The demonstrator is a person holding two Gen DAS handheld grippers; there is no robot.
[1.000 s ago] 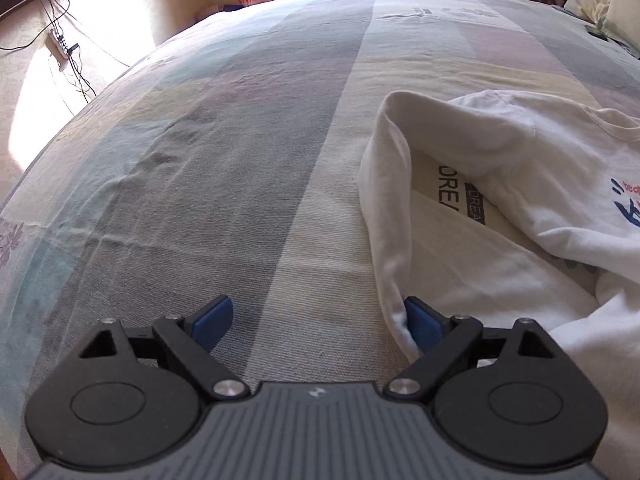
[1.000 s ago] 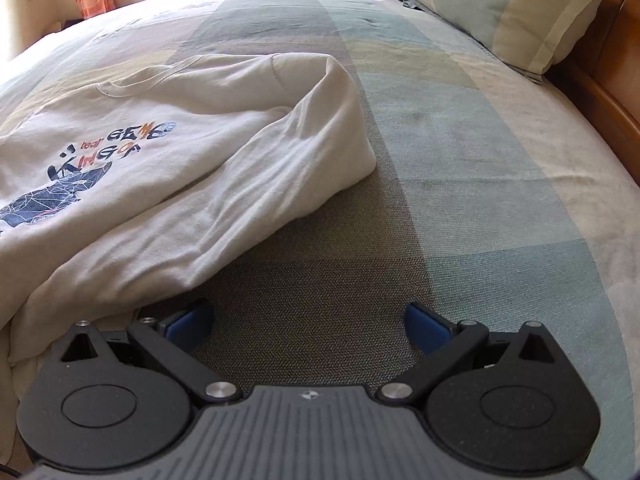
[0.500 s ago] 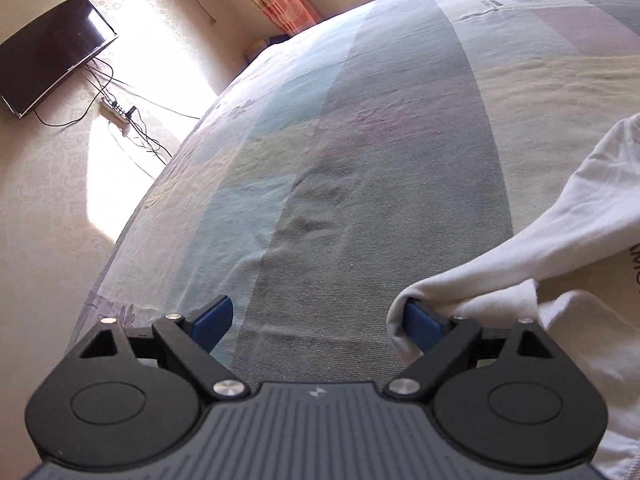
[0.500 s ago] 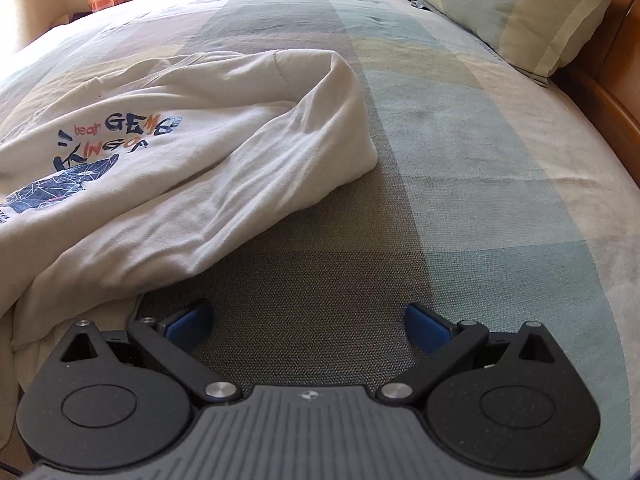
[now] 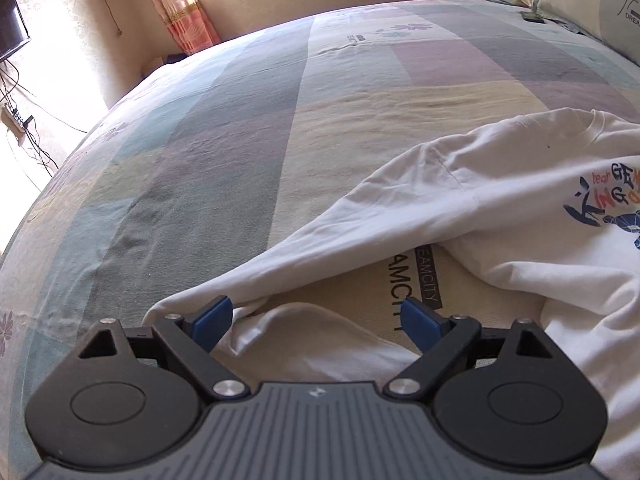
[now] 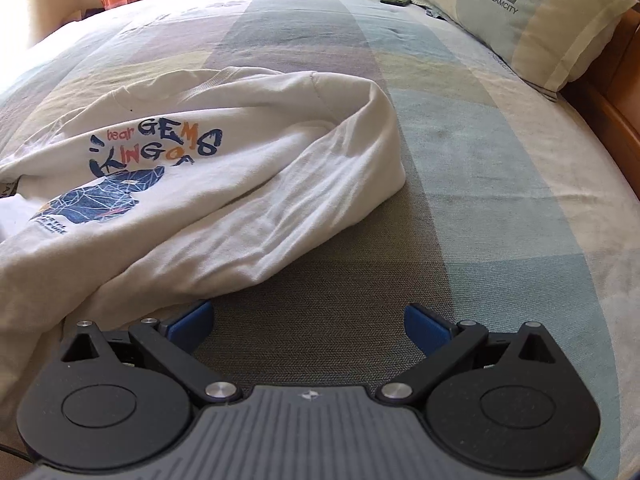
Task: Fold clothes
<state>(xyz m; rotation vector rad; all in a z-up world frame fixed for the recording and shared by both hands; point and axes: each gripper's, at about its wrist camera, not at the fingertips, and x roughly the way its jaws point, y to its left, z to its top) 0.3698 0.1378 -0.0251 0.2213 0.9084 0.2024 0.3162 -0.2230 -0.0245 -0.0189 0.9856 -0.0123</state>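
Note:
A white long-sleeved sweatshirt [image 5: 500,216] with a blue and orange print lies crumpled on the bed, chest up. In the left wrist view its sleeve runs down to my left gripper [image 5: 316,316], which is open with the cuff end lying between the blue pads, against the left one. In the right wrist view the sweatshirt [image 6: 224,184] fills the left half, its other sleeve folded over. My right gripper [image 6: 308,324] is open and empty over the bedspread, its left pad at the sleeve's edge.
The bed has a striped pastel bedspread [image 5: 248,128]. A pillow [image 6: 524,20] lies at the head beside a wooden bed frame [image 6: 616,120]. A small dark phone [image 6: 394,0] lies near the pillow. A wall TV [image 5: 10,20] and cables are to the left.
My left gripper has swung back right along the sleeve; the cuff now lies between its pads instead of beside the right pad. My right gripper has crept slightly forward.

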